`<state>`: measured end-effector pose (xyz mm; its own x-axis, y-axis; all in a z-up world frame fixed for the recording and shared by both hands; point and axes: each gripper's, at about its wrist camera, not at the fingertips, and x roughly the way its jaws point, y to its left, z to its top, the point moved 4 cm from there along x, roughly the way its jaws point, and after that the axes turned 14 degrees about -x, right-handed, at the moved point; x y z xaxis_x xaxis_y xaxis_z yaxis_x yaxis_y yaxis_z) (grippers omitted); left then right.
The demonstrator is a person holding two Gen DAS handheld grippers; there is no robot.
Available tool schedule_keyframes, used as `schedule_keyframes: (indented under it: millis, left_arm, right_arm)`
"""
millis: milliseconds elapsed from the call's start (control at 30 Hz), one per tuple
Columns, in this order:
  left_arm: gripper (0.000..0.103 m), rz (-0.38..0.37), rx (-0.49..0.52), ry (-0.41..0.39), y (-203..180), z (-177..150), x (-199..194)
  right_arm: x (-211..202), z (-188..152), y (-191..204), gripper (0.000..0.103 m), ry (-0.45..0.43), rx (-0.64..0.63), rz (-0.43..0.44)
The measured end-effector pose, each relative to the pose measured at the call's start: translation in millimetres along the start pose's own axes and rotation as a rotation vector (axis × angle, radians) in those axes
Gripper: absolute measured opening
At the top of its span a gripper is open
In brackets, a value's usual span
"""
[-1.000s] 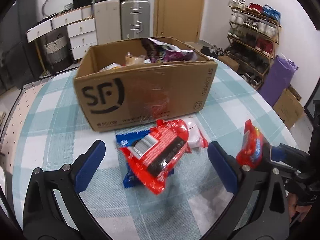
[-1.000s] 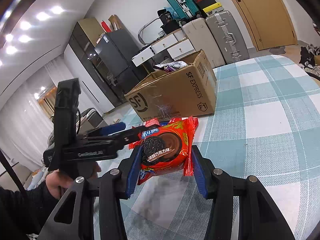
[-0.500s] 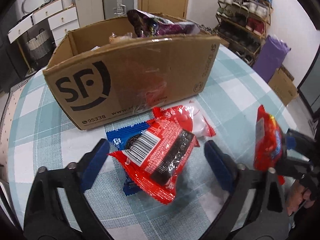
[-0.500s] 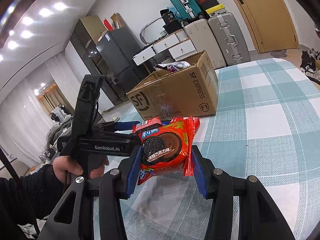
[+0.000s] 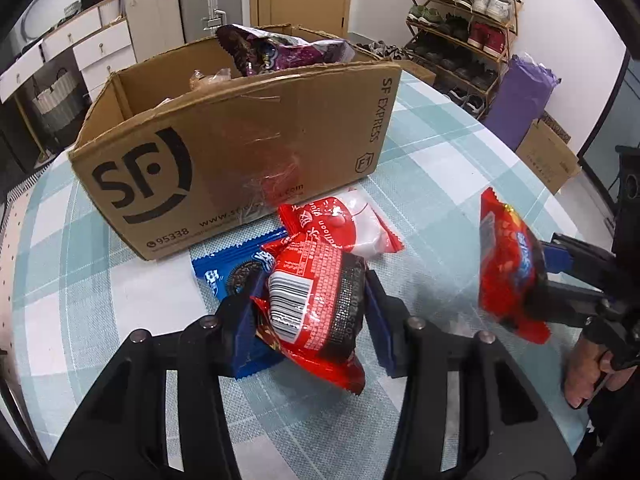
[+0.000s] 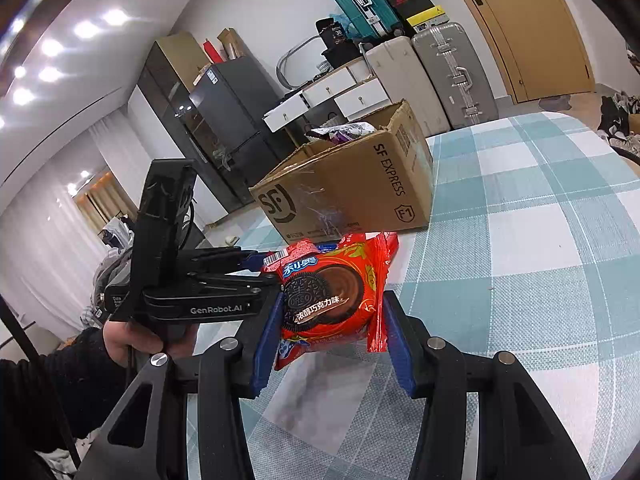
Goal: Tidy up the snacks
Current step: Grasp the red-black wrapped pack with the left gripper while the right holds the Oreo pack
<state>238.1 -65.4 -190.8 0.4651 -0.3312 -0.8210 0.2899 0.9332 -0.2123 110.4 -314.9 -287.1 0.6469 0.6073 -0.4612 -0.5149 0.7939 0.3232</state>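
My left gripper (image 5: 312, 312) is shut on a red snack pack with a barcode (image 5: 316, 300), low over the table. A blue Oreo pack (image 5: 228, 272) lies under it and a red-and-white pack (image 5: 344, 228) lies behind it, both against the front of the open SF cardboard box (image 5: 224, 164). The box holds a purple bag (image 5: 280, 50) and other snacks. My right gripper (image 6: 328, 320) is shut on a red Oreo pack (image 6: 328, 300) and holds it above the table, right of the left gripper. That pack also shows in the left wrist view (image 5: 508, 276).
The round table has a teal and white checked cloth (image 6: 540, 272). Beyond it stand suitcases (image 5: 208, 0), white drawers (image 5: 96, 48), a shoe rack (image 5: 464, 32) and a purple bag on a floor carton (image 5: 524, 96).
My left gripper moved forward and down and shut on the red barcode pack, which lay between its open fingers before. My right gripper kept hold of the red Oreo pack.
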Motion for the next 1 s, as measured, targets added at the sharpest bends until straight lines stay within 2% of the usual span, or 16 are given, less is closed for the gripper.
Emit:
schedule_keyframes:
  millis: [200, 300, 433, 533, 600, 667, 767, 1000]
  left_arm:
    - [0.046, -0.011, -0.029, -0.042, 6, -7, -30]
    - [0.046, -0.001, -0.085, -0.079, 12, -15, -51]
    - [0.046, 0.008, -0.144, -0.080, 21, -34, -64]
    - [0.046, -0.013, -0.186, -0.074, 28, -48, -72]
    - [0.046, -0.013, -0.191, -0.086, 31, -55, -80]
    - [0.046, -0.037, -0.204, -0.103, 33, -62, -91]
    - [0.046, -0.042, -0.216, -0.122, 31, -71, -97]
    - [0.046, -0.061, -0.243, -0.142, 41, -86, -116]
  right_arm:
    - [-1, 0, -3, 0.049, -0.007, 0.012, 0.002]
    - [-4, 1, 0, 0.049, -0.024, -0.006, -0.001]
    - [-4, 3, 14, 0.047, -0.023, -0.069, -0.009]
    - [-5, 3, 17, 0.047, -0.011, -0.102, -0.046]
    - [-4, 3, 19, 0.049, 0.015, -0.127, -0.067]
    - [0, 2, 20, 0.061, 0.061, -0.162, -0.090]
    - [12, -1, 21, 0.068, 0.137, -0.218, -0.109]
    - [49, -11, 14, 0.069, 0.327, -0.320, -0.115]
